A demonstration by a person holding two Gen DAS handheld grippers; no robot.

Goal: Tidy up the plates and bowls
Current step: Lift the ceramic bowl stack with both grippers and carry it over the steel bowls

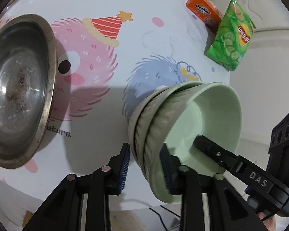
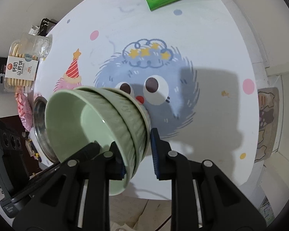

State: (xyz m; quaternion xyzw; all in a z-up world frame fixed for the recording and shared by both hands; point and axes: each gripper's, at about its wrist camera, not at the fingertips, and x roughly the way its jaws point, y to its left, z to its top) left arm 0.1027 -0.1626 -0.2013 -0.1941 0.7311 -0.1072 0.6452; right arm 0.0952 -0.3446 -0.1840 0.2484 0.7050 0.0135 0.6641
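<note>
A stack of pale green ribbed bowls (image 1: 185, 123) stands on the round table, nested in one another. My left gripper (image 1: 145, 166) straddles the near rim of the stack, one blue pad outside the wall and one inside, with a gap left at the outer pad. My right gripper (image 2: 138, 154) straddles the same stack (image 2: 98, 119) from the other side, its left pad at the bowl wall, its right pad clear of it. A steel bowl (image 1: 19, 90) sits at the left, also in the right wrist view (image 2: 40, 127).
An orange Ovaltine box (image 1: 204, 11) and a green chip bag (image 1: 231, 36) lie at the table's far edge. A biscuit pack (image 2: 21, 69) and a clear plastic cup (image 2: 39, 45) sit off to the left. The table's near edge is just under both grippers.
</note>
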